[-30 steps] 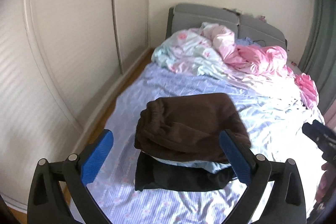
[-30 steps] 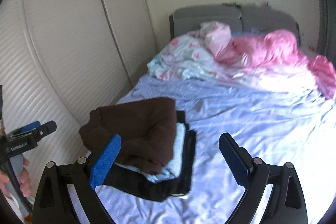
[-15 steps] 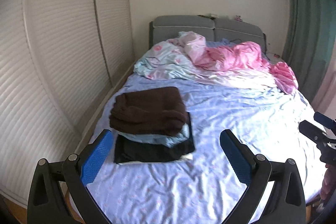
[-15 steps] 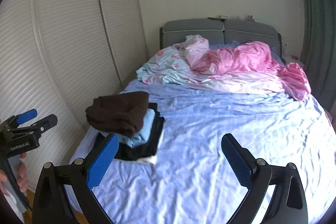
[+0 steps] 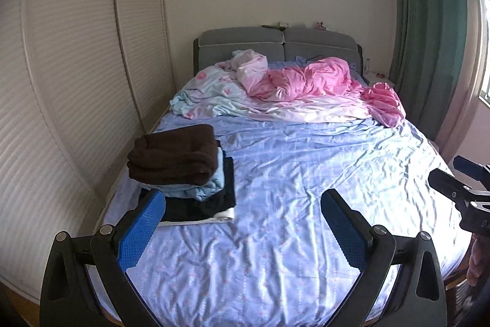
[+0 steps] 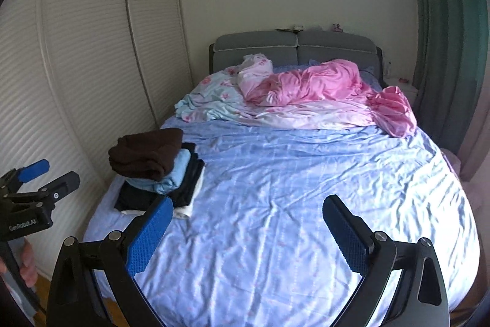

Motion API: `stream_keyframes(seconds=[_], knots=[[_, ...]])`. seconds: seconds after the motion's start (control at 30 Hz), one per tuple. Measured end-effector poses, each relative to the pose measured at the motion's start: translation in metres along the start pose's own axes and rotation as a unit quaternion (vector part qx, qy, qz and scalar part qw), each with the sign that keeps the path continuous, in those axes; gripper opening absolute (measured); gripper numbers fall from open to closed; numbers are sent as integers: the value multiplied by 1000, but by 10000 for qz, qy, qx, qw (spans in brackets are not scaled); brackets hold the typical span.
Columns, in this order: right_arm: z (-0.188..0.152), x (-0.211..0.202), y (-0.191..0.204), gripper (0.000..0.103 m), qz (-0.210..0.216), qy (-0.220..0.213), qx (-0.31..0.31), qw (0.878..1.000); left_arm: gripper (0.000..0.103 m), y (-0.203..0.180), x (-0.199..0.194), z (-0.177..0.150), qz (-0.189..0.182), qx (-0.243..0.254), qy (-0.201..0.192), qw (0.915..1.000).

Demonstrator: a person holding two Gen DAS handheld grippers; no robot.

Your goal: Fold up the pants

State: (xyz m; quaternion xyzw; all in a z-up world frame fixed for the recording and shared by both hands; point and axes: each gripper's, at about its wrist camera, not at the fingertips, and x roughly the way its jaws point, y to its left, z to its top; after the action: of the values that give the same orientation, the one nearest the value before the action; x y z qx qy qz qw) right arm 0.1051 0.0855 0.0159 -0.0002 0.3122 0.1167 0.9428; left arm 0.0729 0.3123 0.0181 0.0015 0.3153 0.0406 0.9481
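the folded brown pants (image 5: 174, 155) are seen on top of the clothes stack (image 5: 196, 192), ahead and left of the left gripper (image 5: 242, 222). the right gripper (image 6: 248, 229) is spread too (both empty). the pile should be left undisturbed when withdrawing.

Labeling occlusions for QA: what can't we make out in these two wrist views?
- Black clothes at the stack's bottom: count hidden under brown pants, both views.
- Items on headboard: too small.
- Right gripper: cut by the left view's edge.
- Floor beyond the bed: hidden.
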Motion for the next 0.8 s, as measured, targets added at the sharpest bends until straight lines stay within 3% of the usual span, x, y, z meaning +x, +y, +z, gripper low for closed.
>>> stream_keyframes(seconds=[0.43, 0.8], knots=[[-12, -20, -46, 99, 33, -14, -52, 10000, 103, -48, -14, -8, -105, -21, 14, 9999], [-17, -29, -69, 99, 73, -83, 13, 9999, 103, -66, -18, -7, -75, 18, -20, 10000]])
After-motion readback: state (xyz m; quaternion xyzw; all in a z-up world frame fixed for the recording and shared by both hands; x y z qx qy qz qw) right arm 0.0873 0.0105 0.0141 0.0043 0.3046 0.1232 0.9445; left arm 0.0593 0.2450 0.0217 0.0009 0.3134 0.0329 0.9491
